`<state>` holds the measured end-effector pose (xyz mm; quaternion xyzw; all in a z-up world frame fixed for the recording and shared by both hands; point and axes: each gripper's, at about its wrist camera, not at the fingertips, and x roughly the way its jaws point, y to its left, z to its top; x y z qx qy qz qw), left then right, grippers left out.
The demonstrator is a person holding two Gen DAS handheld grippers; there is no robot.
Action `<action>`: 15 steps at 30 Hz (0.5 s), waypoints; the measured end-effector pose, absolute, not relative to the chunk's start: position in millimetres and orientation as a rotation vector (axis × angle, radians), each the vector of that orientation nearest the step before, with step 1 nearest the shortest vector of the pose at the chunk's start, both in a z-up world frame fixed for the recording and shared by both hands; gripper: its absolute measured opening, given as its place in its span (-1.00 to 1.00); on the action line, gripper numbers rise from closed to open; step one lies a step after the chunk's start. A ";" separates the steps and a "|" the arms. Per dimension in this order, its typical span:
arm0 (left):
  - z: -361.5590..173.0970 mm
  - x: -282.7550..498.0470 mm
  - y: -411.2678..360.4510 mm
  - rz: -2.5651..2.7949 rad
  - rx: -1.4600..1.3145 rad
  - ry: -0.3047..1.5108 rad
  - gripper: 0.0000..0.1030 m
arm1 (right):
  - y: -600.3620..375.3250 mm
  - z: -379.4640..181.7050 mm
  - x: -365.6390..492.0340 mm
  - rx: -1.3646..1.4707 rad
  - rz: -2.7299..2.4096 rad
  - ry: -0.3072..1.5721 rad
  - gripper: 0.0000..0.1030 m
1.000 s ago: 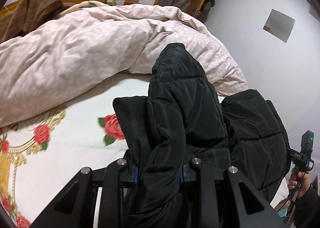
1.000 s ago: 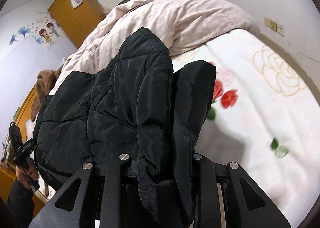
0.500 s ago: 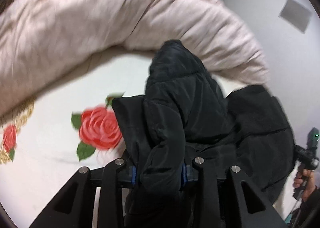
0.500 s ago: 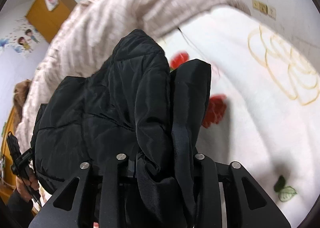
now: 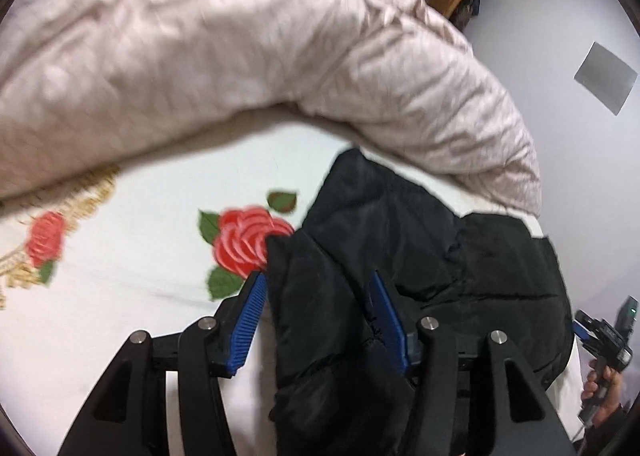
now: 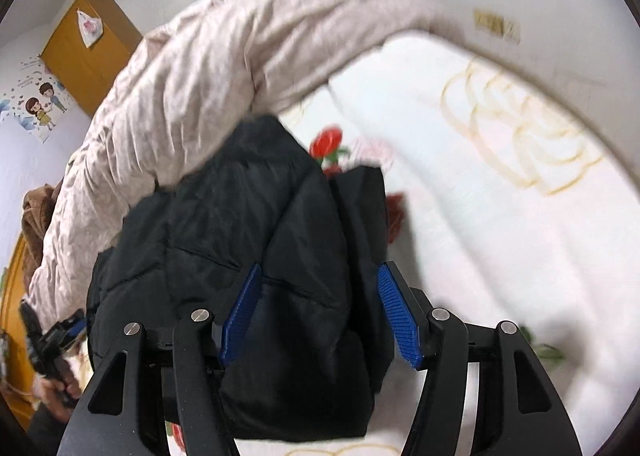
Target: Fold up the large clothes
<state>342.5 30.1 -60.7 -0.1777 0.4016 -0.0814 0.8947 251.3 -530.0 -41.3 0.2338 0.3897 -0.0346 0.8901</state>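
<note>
A black puffer jacket lies bunched on the white rose-print bed sheet; it also shows in the right wrist view. My left gripper is open, its blue pads standing apart on either side of a jacket fold. My right gripper is open too, its blue pads spread around the jacket's near edge. The fabric rests between the jaws of both grippers, not pinched.
A bulky pale pink quilt is piled along the far side of the bed, right behind the jacket; it shows in the right wrist view too. Open sheet lies to the right. A wall borders the bed.
Both grippers were shut on the jacket and held it up; both have since opened and the jacket has dropped onto the sheet, nearer the quilt.
</note>
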 end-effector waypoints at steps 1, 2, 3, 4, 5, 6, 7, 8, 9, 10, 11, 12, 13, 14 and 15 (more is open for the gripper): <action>-55.9 337.5 30.8 -0.172 -0.374 0.820 0.10 | -525.7 -36.2 245.9 0.479 -0.067 0.794 0.18; -52.2 330.5 28.8 -0.184 -0.377 0.811 0.10 | -517.3 -31.0 239.5 0.459 -0.061 0.785 0.18; -51.4 326.5 25.3 -0.197 -0.368 0.811 0.10 | -507.9 -28.6 235.7 0.434 -0.054 0.783 0.18; -52.5 321.9 18.0 -0.213 -0.341 0.818 0.10 | -499.8 -29.0 233.5 0.413 -0.045 0.786 0.18; -55.8 320.2 10.7 -0.221 -0.313 0.831 0.10 | -488.5 -32.5 232.4 0.383 -0.030 0.806 0.18; -62.7 319.8 2.8 -0.229 -0.281 0.858 0.10 | -479.1 -39.0 234.8 0.357 -0.023 0.838 0.18; -71.5 322.6 -3.8 -0.239 -0.262 0.896 0.11 | -475.2 -46.3 237.5 0.342 -0.025 0.871 0.18; -80.3 327.3 -8.8 -0.237 -0.246 0.935 0.11 | -470.9 -56.0 242.5 0.333 -0.033 0.912 0.18; -89.3 331.9 -11.3 -0.212 -0.234 0.976 0.11 | -468.9 -61.8 246.1 0.329 -0.047 0.928 0.18; -92.7 333.0 -10.6 -0.200 -0.246 0.991 0.11 | -470.0 -63.7 245.8 0.328 -0.057 0.934 0.18; -90.7 331.4 -9.2 -0.198 -0.268 0.989 0.11 | -469.9 -61.9 245.8 0.332 -0.067 0.935 0.18; -85.6 328.1 -8.2 -0.199 -0.277 0.980 0.11 | -470.0 -58.7 244.3 0.337 -0.069 0.931 0.18; -78.7 322.5 -8.1 -0.206 -0.274 0.964 0.11 | -468.6 -51.6 240.7 0.345 -0.060 0.915 0.18; -70.9 316.2 -9.2 -0.210 -0.255 0.949 0.11 | -465.9 -45.3 237.2 0.344 -0.054 0.904 0.18; -63.3 309.3 -11.8 -0.208 -0.227 0.936 0.11 | -462.8 -38.1 231.3 0.332 -0.053 0.893 0.18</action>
